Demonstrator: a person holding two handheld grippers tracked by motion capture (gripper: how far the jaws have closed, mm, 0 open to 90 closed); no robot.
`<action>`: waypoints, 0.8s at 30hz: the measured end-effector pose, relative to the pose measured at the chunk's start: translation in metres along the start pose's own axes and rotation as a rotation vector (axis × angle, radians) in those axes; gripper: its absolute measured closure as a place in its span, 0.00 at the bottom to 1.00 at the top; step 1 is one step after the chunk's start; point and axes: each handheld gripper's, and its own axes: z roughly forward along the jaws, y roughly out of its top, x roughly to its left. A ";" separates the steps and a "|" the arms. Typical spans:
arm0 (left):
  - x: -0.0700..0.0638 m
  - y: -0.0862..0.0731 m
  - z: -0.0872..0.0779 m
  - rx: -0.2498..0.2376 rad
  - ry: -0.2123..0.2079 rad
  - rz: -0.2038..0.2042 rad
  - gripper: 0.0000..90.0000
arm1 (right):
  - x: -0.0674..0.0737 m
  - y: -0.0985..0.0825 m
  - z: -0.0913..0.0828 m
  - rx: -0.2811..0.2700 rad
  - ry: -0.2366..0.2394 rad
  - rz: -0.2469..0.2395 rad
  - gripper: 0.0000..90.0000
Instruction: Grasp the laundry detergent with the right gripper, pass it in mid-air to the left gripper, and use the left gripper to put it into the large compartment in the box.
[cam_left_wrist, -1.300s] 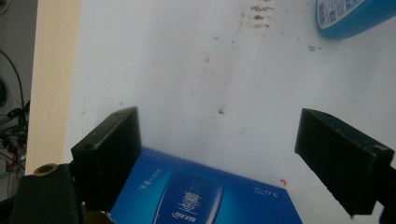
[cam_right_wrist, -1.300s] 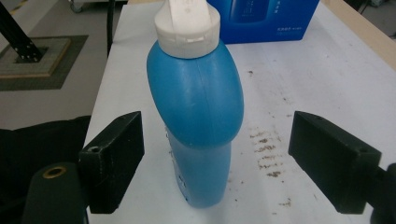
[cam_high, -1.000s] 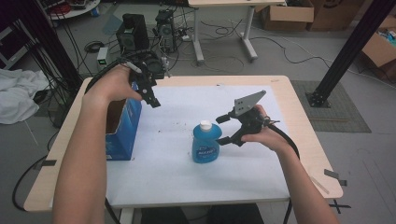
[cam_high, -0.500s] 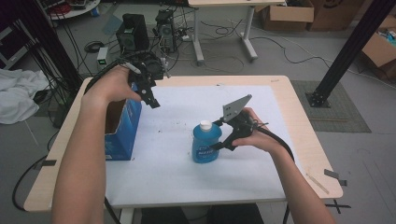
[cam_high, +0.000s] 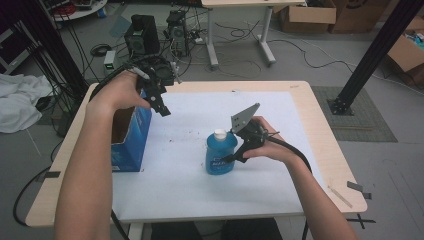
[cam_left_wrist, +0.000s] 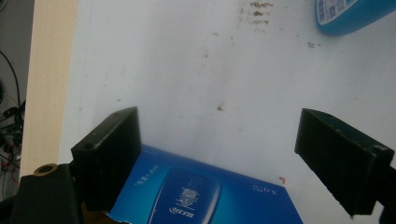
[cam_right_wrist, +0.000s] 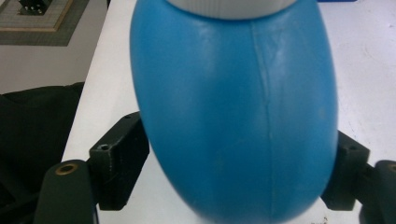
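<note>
A blue bottle (cam_high: 220, 152) with a white cap stands upright on the white mat (cam_high: 190, 195) near the table's middle. My right gripper (cam_high: 235, 157) reaches it from the right, open, one jaw on each side of the bottle's lower body. In the right gripper view the bottle (cam_right_wrist: 238, 116) sits between the jaws of the right gripper (cam_right_wrist: 238, 172), very close to both; I cannot see a squeeze. My left gripper (cam_high: 162, 107) hangs open in the air above the open-topped blue box (cam_high: 127, 145) at the table's left. In the left gripper view the left gripper (cam_left_wrist: 219, 158) has nothing between its jaws, and the box (cam_left_wrist: 210, 196) lies below them.
The wooden table edge (cam_high: 65, 165) runs left of the box. Another strip of bare wood (cam_high: 325, 150) borders the mat on the right. The bottle's base (cam_left_wrist: 355, 14) shows at the top right of the left gripper view. Computers, cables and another table stand on the floor beyond.
My right gripper has moved left toward the bottle and now has a jaw on each side of its lower body. The left gripper has stayed over the box.
</note>
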 end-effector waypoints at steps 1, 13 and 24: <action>0.000 0.000 0.000 -0.001 -0.001 -0.001 0.17 | -0.001 0.000 0.001 0.001 0.004 -0.001 0.25; 0.000 -0.002 -0.001 -0.003 0.001 -0.002 0.17 | -0.003 -0.001 0.005 -0.005 0.017 0.006 0.32; -0.001 -0.004 -0.002 -0.019 -0.006 -0.001 0.17 | -0.007 -0.004 0.013 -0.011 0.051 0.000 0.45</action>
